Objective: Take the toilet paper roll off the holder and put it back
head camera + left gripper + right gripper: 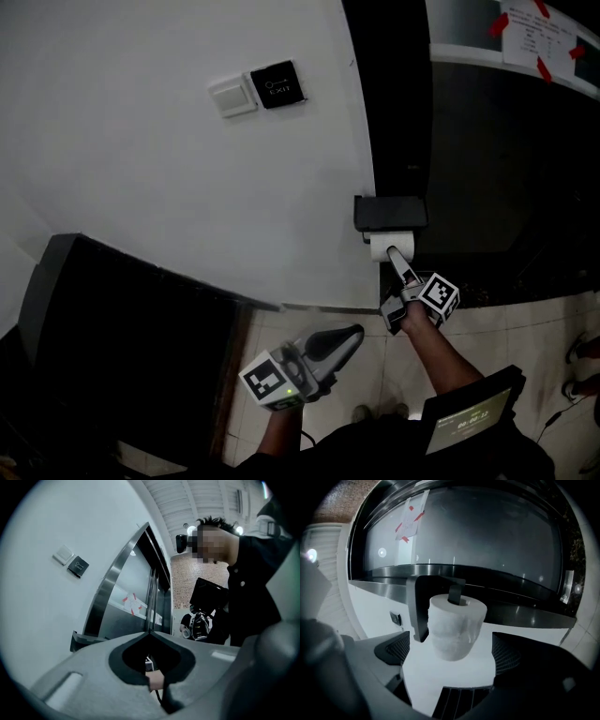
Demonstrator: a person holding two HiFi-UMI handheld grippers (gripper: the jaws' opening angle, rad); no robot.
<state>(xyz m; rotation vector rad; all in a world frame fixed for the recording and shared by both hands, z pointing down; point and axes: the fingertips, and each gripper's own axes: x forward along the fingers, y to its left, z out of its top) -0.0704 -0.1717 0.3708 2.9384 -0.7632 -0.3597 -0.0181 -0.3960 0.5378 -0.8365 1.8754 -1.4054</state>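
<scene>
A white toilet paper roll [387, 247] hangs on a black wall holder [390, 213] beside the dark door frame. My right gripper [394, 255] reaches up to it. In the right gripper view the roll [454, 625] sits on the holder's bar [454, 594], between the spread jaws of the right gripper [451, 652]. The ribbed pads [395, 649] stand clear of the paper on both sides, so the gripper is open. My left gripper [352, 334] hangs low and to the left, away from the roll. Its jaws meet at the tip [150, 633] with nothing held.
A white switch plate [232, 96] and a black exit button [276, 83] are higher on the white wall. A dark glass door panel [487, 150] stands to the right, a black cabinet [112, 328] at lower left. Tiled floor [497, 328] lies below.
</scene>
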